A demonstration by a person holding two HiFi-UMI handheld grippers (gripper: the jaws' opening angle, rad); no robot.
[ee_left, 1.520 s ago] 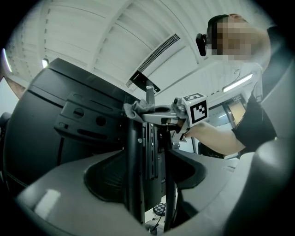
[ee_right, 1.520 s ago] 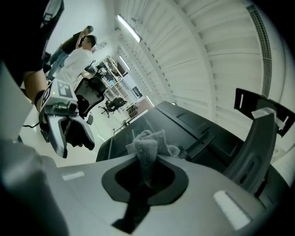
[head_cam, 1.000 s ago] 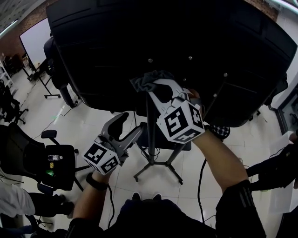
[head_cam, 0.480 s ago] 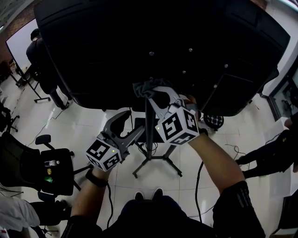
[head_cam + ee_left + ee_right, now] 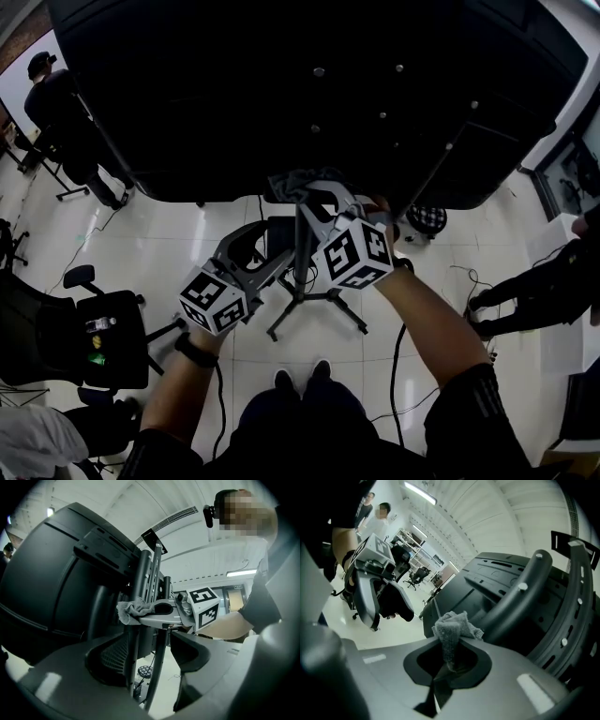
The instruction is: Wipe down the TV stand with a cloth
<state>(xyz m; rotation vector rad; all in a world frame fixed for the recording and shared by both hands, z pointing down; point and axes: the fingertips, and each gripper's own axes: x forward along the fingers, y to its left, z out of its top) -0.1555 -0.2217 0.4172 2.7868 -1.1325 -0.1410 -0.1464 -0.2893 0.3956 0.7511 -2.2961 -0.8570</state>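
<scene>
Dim, perhaps underexposed frames; ceiling strips glare, fisheye edges bend.

cloth (image 5: 296, 181) at TV stand pole (image 5: 302, 277), left gripper (image 5: 266, 249) just left

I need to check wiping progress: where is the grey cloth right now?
The grey cloth is pinched in the right gripper, centre of the head view, at the black stand pole just below the black TV back.

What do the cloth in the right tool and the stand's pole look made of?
Cloth in the right tool: likely grey microfibre or terry, matte; nubbly, crumpled surface. Stand pole: probably black painted metal, smooth with faint sheen; plastic cannot be ruled out.
</scene>
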